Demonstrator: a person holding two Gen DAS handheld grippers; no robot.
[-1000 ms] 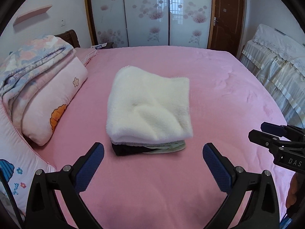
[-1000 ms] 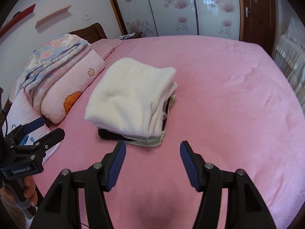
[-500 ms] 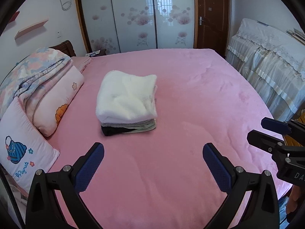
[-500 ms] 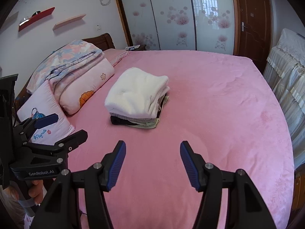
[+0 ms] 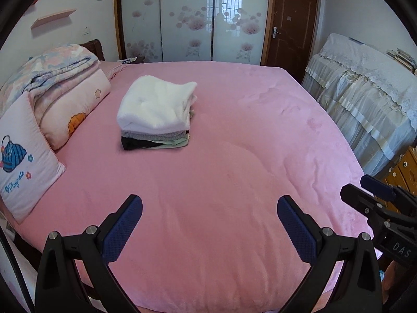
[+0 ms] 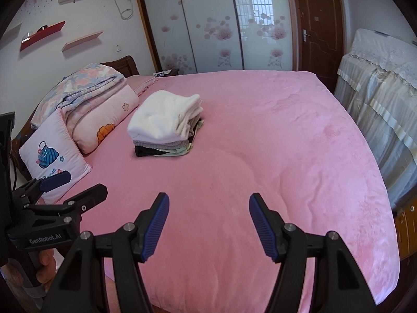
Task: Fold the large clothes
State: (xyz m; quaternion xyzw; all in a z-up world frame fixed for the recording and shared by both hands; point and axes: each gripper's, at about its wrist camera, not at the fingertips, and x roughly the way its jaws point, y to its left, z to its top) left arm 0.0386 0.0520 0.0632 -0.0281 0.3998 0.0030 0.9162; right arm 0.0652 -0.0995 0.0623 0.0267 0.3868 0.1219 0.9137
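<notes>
A stack of folded clothes [image 5: 156,114] lies on the pink bed [image 5: 234,182], with a fluffy white garment on top and grey, green and black pieces beneath. It also shows in the right wrist view [image 6: 166,122]. My left gripper [image 5: 209,224] is open and empty, held over the near part of the bed, well back from the stack. My right gripper [image 6: 208,221] is open and empty, also over the near part of the bed. Each gripper shows at the edge of the other's view, the right one [image 5: 375,203] and the left one [image 6: 70,187].
A folded floral quilt [image 5: 52,73] and pink pillows [image 5: 23,154] lie along the bed's left side. A lace-covered piece of furniture [image 5: 365,99] stands to the right. Sliding wardrobe doors [image 5: 192,18] and a brown door [image 5: 289,23] are behind.
Both grippers have pulled back and up from the stack, which now looks smaller and farther away. Both stay open.
</notes>
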